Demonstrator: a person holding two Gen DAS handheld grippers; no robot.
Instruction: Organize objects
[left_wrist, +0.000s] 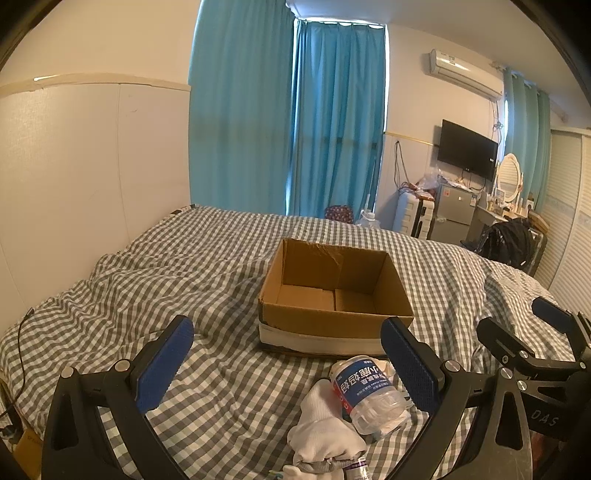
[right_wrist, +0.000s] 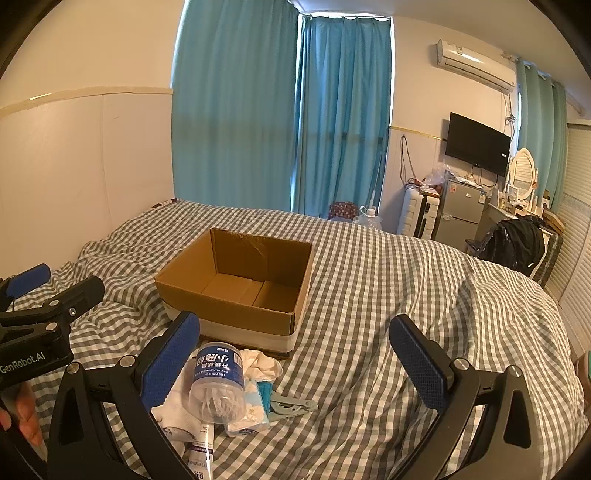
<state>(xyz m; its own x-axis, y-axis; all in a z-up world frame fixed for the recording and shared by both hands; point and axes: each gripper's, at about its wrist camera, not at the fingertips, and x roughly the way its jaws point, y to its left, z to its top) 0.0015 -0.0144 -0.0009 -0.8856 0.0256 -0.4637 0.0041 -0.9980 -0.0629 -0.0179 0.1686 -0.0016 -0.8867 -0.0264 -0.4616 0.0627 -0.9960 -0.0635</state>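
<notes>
An open, empty cardboard box (left_wrist: 334, 291) sits on the checked bed; it also shows in the right wrist view (right_wrist: 236, 284). In front of it lies a small pile: a clear plastic jar with a blue label (left_wrist: 365, 391) (right_wrist: 218, 380), white socks (left_wrist: 325, 428), a tissue pack (right_wrist: 251, 413), a grey clip (right_wrist: 291, 406) and a white tube (right_wrist: 201, 446). My left gripper (left_wrist: 288, 354) is open above the bed, the pile between its fingers toward the right one. My right gripper (right_wrist: 295, 347) is open, the jar by its left finger. Both are empty.
The grey-checked bedspread (right_wrist: 388, 295) is rumpled at the left. Past the bed's far edge stand blue curtains (left_wrist: 288, 129), a suitcase, a small fridge (right_wrist: 460, 210), a chair with a black bag (right_wrist: 517, 243) and a wall TV. A white wall panel runs along the left.
</notes>
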